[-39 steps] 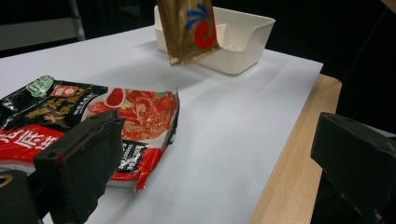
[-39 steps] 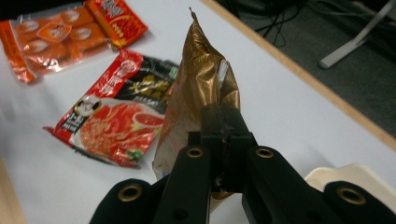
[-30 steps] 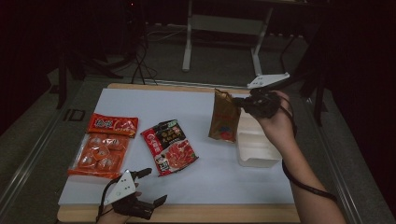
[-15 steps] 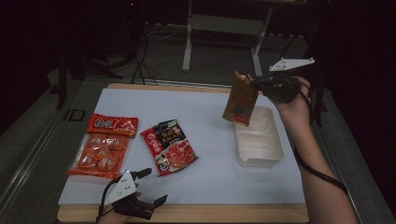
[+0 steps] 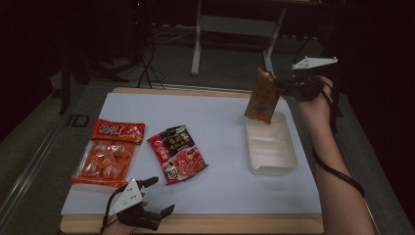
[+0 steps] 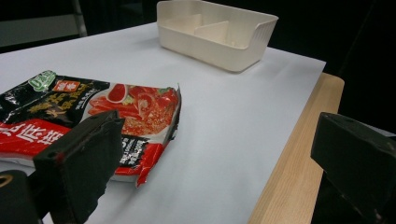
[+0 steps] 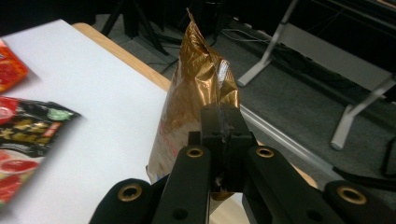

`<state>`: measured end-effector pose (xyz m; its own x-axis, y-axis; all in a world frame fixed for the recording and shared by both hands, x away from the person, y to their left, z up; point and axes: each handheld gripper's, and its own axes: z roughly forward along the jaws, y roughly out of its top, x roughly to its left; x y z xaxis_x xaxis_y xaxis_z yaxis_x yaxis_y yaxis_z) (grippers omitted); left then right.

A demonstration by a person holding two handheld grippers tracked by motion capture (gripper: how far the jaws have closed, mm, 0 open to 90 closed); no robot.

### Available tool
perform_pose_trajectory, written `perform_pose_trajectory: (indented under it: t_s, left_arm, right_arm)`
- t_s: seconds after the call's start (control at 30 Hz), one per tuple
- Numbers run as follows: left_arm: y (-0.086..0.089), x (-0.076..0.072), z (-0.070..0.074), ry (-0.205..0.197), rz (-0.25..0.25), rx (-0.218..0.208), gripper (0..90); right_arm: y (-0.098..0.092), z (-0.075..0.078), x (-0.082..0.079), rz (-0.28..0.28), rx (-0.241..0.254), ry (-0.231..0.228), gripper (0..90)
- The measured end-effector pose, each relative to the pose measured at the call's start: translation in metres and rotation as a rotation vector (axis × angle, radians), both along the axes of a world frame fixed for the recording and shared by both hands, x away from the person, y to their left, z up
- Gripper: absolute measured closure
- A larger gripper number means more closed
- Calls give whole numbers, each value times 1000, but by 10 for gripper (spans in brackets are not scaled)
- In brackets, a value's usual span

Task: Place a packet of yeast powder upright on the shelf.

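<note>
Gold snack bag (image 5: 263,96) is pinched at its edge between the clenched jaws of the right gripper (image 5: 283,88), and it hangs in the air above the far end of the cream tray (image 5: 272,148) by the table's right edge! Down at the near edge, the left gripper (image 5: 157,198) sits with its jaws spread wide, nothing between them. Just beyond it lies the black and red packet (image 5: 177,152); the orange pack (image 5: 108,153) rests near the left edge.

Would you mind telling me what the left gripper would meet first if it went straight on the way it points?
Probably the cream plastic compartment tray; the white mat between looks free, though depth is unclear.
</note>
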<state>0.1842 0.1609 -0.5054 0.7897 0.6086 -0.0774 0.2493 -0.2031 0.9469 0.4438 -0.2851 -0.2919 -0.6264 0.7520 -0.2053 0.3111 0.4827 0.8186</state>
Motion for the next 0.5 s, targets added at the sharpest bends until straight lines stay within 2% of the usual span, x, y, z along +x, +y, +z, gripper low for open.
perform_pose_trajectory:
  t_s: [0.2, 0.5]
  left_arm:
    - [-1, 0, 0, 5, -3, -2, 29]
    - [0, -1, 0, 6, -1, -2, 30]
  right_arm:
    - [-7, -9, 13, -12, -11, 29, 900]
    - [-14, -22, 28, -47, -37, 41, 900]
